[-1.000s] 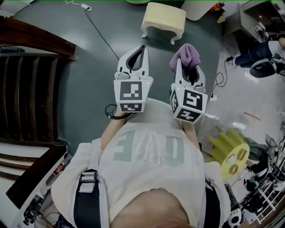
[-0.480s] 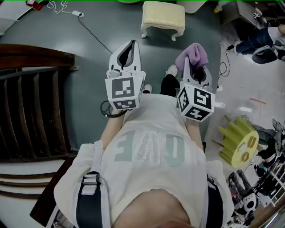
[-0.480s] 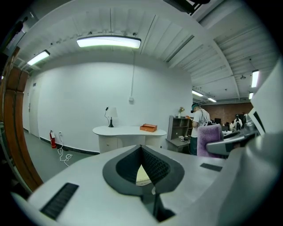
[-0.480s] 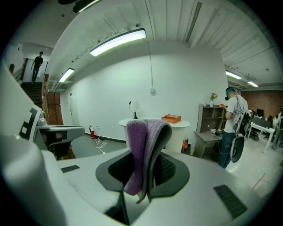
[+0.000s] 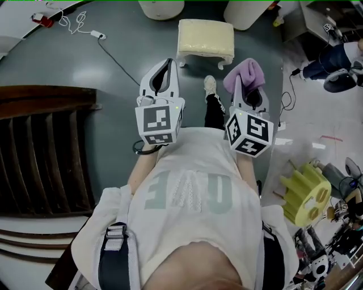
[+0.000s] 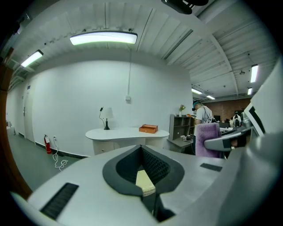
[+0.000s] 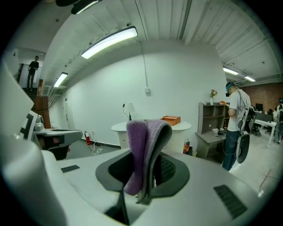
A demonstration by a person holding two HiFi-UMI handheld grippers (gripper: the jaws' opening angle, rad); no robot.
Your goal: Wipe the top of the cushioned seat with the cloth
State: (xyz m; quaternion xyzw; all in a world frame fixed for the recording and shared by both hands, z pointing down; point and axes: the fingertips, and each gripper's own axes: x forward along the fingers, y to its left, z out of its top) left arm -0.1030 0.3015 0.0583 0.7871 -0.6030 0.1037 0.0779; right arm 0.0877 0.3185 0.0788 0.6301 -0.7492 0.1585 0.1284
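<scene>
The cushioned seat [image 5: 205,38], a cream stool with white legs, stands on the grey floor ahead of both grippers. Through the left jaws a strip of it shows in the left gripper view [image 6: 145,182]. My left gripper [image 5: 168,63] is held in front of my chest, short of the stool's near left corner. It is shut with nothing in it [image 6: 141,148]. My right gripper [image 5: 245,86] is level with it on the right and shut on the purple cloth [image 5: 245,72]. The folded cloth [image 7: 143,145] sticks up out of the right gripper [image 7: 150,155] and hides the tips.
Dark wooden stairs [image 5: 45,147] fill the left side. A white cable [image 5: 113,54] runs over the floor left of the stool. Two round white bases [image 5: 161,8] stand behind it. A yellow object [image 5: 303,195] lies at the right. A person [image 7: 234,128] stands by shelves.
The person carrying the grippers has stepped forward, a foot now showing between them. The stool lies squarer ahead and slightly closer. Both grippers keep their hold and spacing.
</scene>
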